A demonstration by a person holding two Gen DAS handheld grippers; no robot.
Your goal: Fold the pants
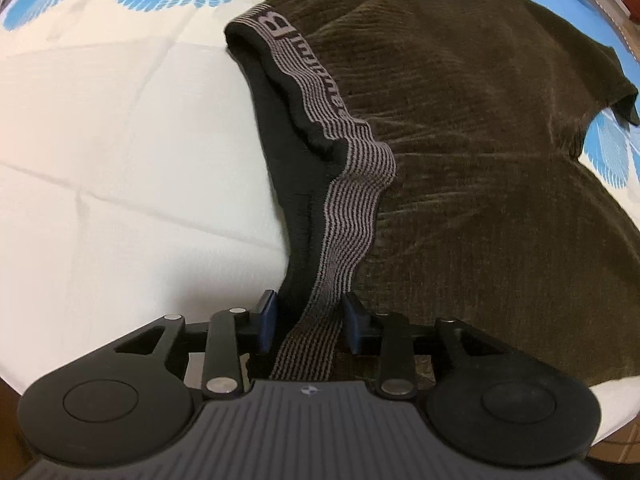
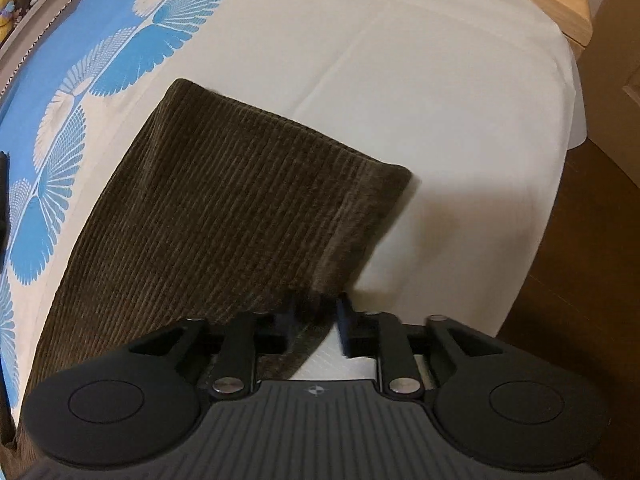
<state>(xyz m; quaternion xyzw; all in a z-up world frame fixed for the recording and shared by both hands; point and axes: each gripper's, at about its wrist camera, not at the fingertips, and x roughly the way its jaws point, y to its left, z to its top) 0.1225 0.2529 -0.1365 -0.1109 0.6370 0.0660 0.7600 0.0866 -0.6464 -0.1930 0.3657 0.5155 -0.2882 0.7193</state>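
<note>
On the bed, brown corduroy pants lie spread over a white-and-blue sheet. Left tool: jaws parted, striped waistband between them, pads not pressing. Right tool: jaws parted astride the pants' near edge, unclamped.

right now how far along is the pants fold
Early on. Done: the brown corduroy pants lie spread on the bed sheet. In hand: the left gripper straddles the striped waistband, the right gripper straddles the leg hem, pads not visibly pressing. Left: every fold.
</note>
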